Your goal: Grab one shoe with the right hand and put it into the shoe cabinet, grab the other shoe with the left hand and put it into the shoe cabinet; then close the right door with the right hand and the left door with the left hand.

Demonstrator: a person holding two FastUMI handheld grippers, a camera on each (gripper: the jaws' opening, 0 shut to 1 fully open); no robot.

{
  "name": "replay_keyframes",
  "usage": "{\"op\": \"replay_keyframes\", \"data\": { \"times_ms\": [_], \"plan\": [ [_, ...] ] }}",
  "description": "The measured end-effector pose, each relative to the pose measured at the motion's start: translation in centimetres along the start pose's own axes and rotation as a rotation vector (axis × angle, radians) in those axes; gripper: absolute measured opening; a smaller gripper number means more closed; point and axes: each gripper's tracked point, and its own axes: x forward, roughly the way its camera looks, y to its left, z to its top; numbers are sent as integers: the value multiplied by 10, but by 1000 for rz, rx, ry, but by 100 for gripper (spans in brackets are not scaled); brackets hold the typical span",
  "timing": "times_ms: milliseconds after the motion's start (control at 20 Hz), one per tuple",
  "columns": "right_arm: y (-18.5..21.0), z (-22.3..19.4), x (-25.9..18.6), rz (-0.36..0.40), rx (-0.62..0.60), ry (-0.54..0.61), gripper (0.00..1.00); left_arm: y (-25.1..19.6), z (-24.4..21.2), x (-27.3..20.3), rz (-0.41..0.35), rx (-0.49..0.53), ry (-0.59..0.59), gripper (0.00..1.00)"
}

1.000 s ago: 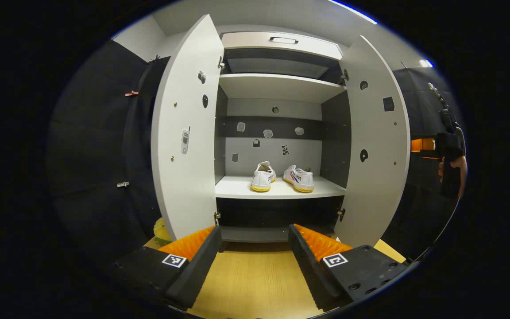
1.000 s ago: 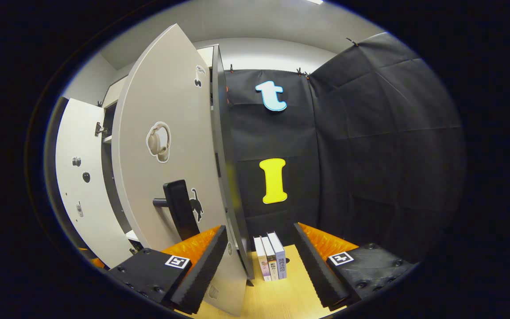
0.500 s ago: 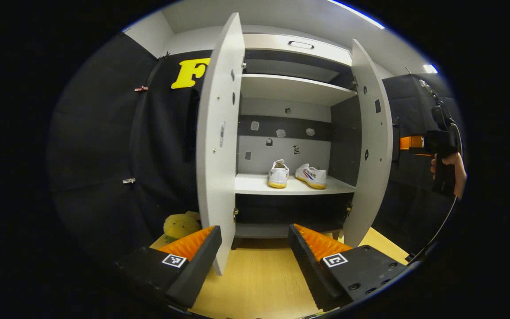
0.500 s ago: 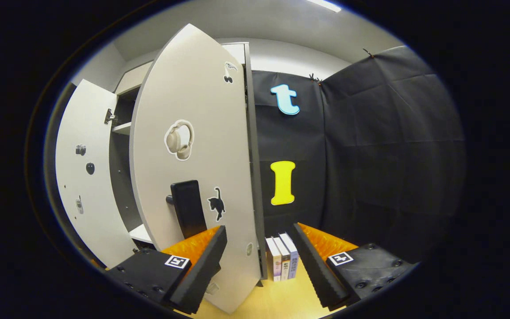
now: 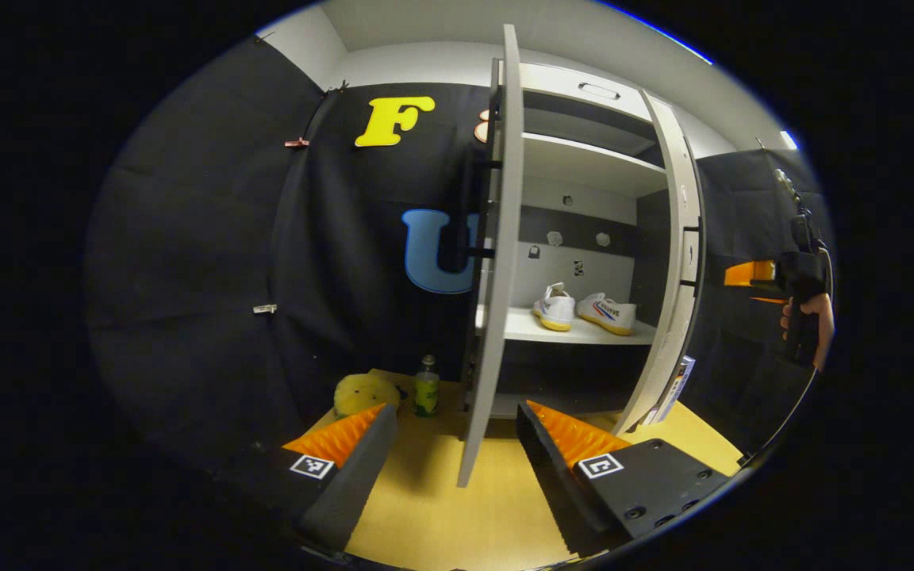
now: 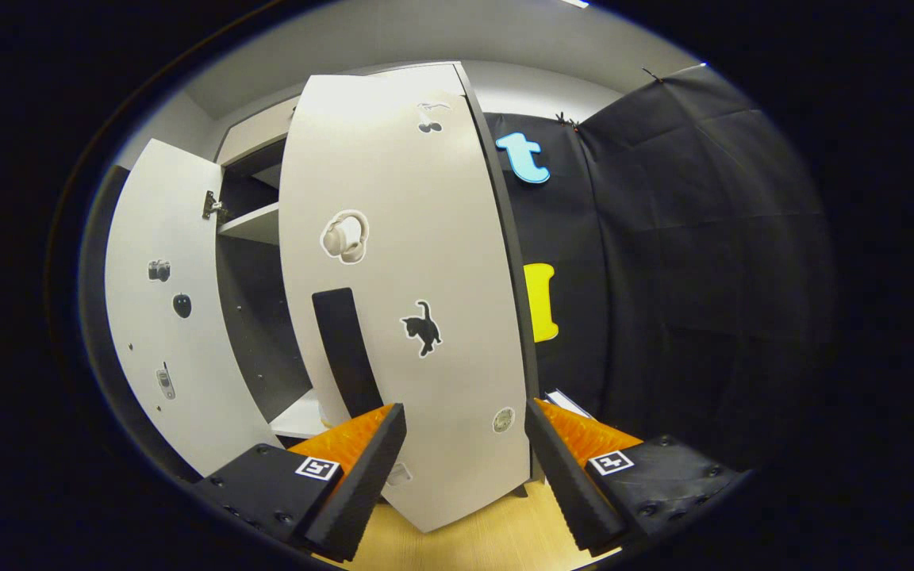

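Left gripper (image 5: pixel 457 444): level at lower centre, fingers spread, empty, the left door (image 5: pixel 493 262) edge-on between them. Right gripper (image 6: pixel 465 468): fingers spread, empty, facing the right door (image 6: pixel 417 317), a flat matte panel with stickers and a dark bar handle (image 6: pixel 346 349). Both white, yellow-soled shoes (image 5: pixel 584 311) rest on the shoe cabinet (image 5: pixel 584 166) shelf, centre-right.

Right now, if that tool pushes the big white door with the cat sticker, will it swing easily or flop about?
The flat white cabinet door looks like a stiff board, so it probably won't flex. It stands partly open, so a push should likely swing it shut. The right tool sits open in front of it.
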Motion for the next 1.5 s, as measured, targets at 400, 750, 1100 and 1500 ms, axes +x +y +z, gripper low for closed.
{"op": "replay_keyframes", "data": {
  "times_ms": [400, 750, 1100, 1500],
  "plan": [
    [-2, -73, -35, -45, -18, 120, 98, 72, 4, 22, 60, -77, 25, 95],
    [1, -80, -51, -57, -57, 106, 98, 115, 60, 58, 63, -29, -38, 95],
    [11, -104, -77, -29, -54, 145, 98, 95, 154, 94, -77, -67, -158, 95],
    [2, -111, -96, -32, -120, 148, 99, 56, 179, 112, -138, 96, -175, 95]
  ]
}}
